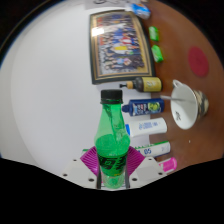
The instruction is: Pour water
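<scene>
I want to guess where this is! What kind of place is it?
Probably a table at someone's home or office. On the white table lie a framed picture, small bottles and a white cup. The tongs grip a green bottle.

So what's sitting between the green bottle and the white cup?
In the gripper view, small bottles lying on the table fill that stretch between the green bottle, held in the gripper, and the white cup, chiefly a blue-labelled bottle.

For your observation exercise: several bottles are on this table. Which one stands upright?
The green bottle with the black cap, held between the tongs. The other bottles beside it lie on their sides.
</scene>
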A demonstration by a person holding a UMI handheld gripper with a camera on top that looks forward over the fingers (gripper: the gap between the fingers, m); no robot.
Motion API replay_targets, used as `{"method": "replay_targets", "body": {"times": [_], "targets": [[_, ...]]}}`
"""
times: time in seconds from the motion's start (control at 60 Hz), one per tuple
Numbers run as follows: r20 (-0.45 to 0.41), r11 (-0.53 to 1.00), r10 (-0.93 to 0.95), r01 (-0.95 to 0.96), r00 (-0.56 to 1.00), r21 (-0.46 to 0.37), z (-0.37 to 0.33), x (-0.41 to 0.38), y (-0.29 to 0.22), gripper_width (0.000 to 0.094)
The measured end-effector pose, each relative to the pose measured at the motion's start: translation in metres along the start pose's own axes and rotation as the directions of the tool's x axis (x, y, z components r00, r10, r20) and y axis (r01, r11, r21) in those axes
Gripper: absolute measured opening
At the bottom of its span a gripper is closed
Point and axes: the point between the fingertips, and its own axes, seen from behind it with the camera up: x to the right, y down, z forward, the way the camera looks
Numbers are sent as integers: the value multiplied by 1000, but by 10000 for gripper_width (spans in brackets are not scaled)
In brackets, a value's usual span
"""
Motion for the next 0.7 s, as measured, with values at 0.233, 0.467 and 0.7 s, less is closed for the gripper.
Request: {"method": "replay_targets", "body": {"times": [0.233, 0.467, 0.7], "targets": [[-99, 711, -694, 700, 714, 68, -30, -78, -79, 313], [-325, 144, -937, 989, 124, -36, -56, -61, -176, 312], [-378, -41, -917, 972, -129, -232, -62, 47, -223, 311]]}}
